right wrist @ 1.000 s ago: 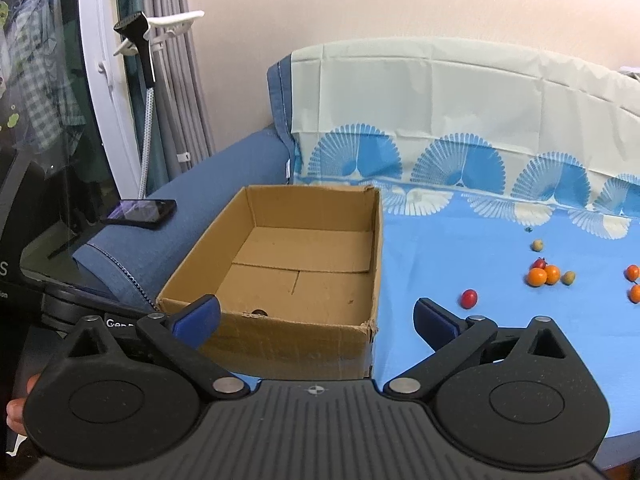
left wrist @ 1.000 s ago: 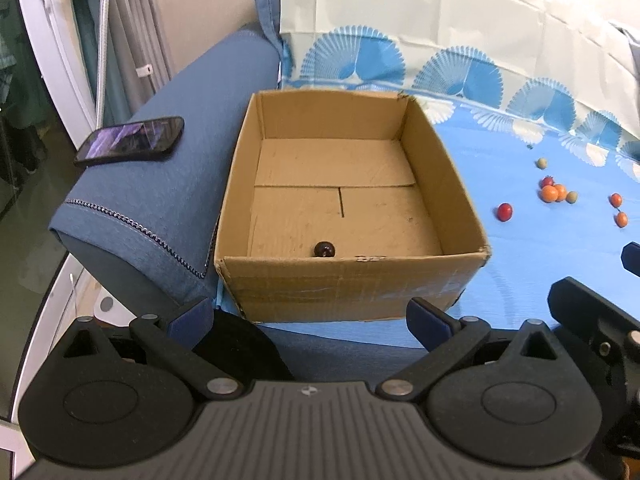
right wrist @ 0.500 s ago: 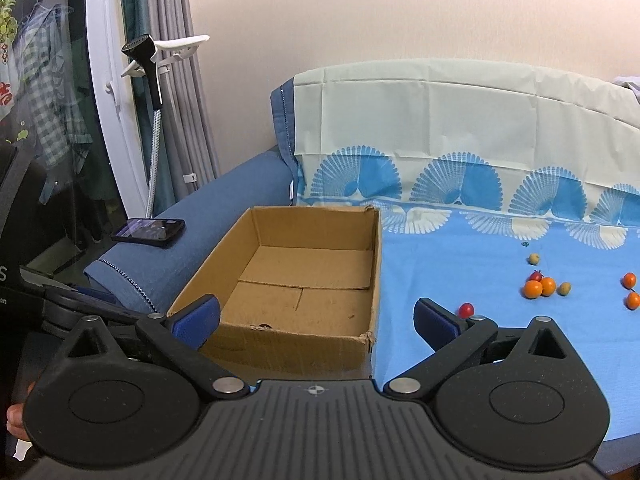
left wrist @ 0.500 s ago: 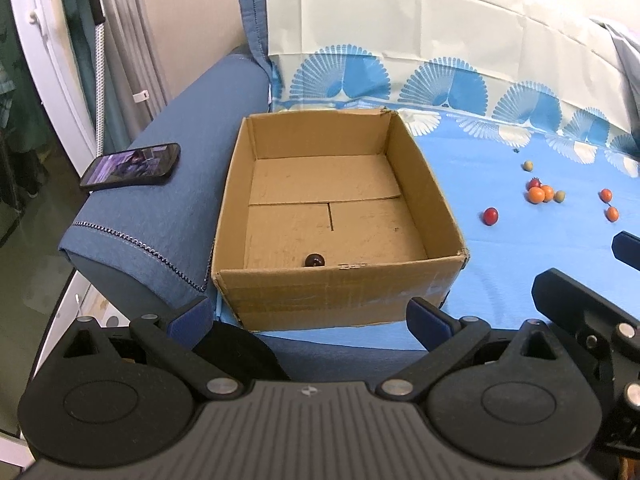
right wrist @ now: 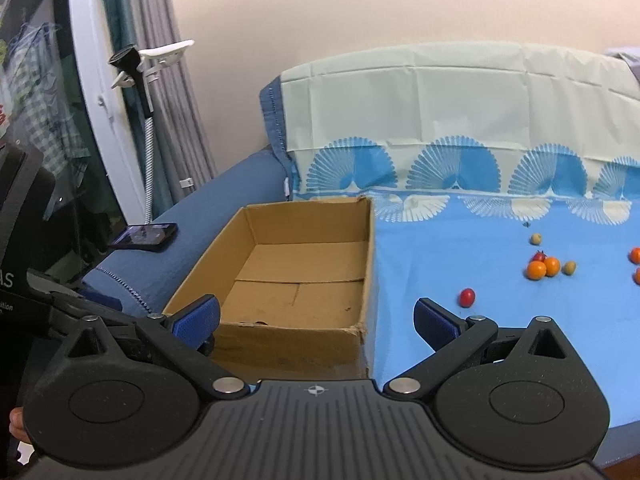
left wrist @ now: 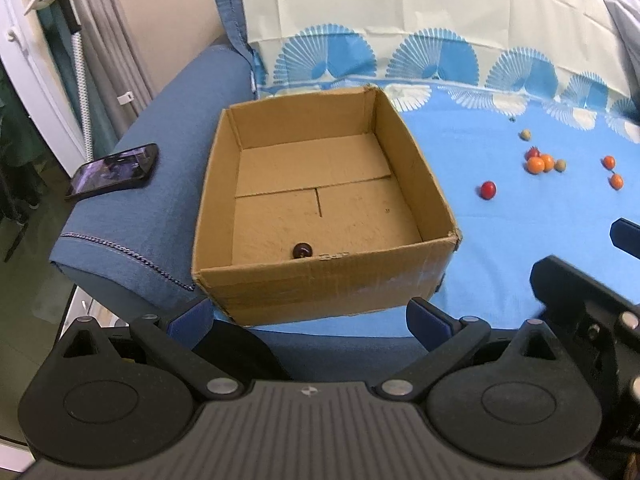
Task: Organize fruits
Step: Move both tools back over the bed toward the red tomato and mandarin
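Both grippers hang low at the near side of the sofa, empty-handed. The left gripper has its blue-padded fingers spread wide with nothing between them, poised just before the near wall of the cardboard box. The right gripper is likewise released, its fingers apart, with the box's near right corner showing between them.

The box sits open-topped at the left end of the blue fan-patterned cloth, right beside the denim-blue armrest. Inside it lies a single dark cherry-like fruit, tight against the near wall.

The rest of the fruit is scattered on the cloth, well to the right of the box. A red cherry tomato lies alone, nearest the box. Farther off is a little cluster of orange fruits with a red one touching them, and two more small orange ones near the right edge. A black phone rests on the armrest.
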`<state>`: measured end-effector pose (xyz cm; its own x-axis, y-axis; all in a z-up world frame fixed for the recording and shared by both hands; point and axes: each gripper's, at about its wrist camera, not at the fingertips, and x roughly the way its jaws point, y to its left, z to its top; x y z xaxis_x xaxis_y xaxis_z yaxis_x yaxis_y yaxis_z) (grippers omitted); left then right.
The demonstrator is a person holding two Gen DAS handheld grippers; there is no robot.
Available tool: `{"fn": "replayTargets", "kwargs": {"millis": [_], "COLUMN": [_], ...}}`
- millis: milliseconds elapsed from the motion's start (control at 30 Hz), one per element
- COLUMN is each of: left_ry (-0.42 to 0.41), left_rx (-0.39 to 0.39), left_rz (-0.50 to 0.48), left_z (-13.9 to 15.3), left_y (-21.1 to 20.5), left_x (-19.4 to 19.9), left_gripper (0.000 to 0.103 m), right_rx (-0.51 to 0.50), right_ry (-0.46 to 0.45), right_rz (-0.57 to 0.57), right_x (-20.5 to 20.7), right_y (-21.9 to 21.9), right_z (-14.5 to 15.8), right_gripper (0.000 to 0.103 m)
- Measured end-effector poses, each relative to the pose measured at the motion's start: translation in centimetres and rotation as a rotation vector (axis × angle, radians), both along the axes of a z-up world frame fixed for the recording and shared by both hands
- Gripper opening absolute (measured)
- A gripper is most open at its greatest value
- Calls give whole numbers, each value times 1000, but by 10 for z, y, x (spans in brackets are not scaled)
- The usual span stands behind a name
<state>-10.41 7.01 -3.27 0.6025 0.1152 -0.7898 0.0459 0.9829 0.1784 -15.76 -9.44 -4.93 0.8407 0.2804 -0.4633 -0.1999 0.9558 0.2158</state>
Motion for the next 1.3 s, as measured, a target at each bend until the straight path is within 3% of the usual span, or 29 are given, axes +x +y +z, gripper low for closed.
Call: {"fn": "replayTargets", "kwargs": {"millis": [300,533,767,1067,1300], "left_ry": [55,70,130,144,188], "left_rx": [-26,-73,-127,-107,-77], "left_rz": [-70,-166,-210,-221,-193], "left_z": [-7,-18,-59,-129,-181], "left_y": [-48,-119,-199,-255,-264], "left_x": [32,74,143,227,258], "left_gripper": [103,103,103,103,103], "right_rx": [41,23,-4,31,-4], "right_ry": [39,59,85,207,273], "right_rz": [-168,-415,-658,-887,-941], "right_x": [11,20,48,148,232], "right_y": [-65,-154,-258,-393,-455], "right_z": [-19,-41,-75,-146,-201], "right_gripper": [102,102,102,102,102]}}
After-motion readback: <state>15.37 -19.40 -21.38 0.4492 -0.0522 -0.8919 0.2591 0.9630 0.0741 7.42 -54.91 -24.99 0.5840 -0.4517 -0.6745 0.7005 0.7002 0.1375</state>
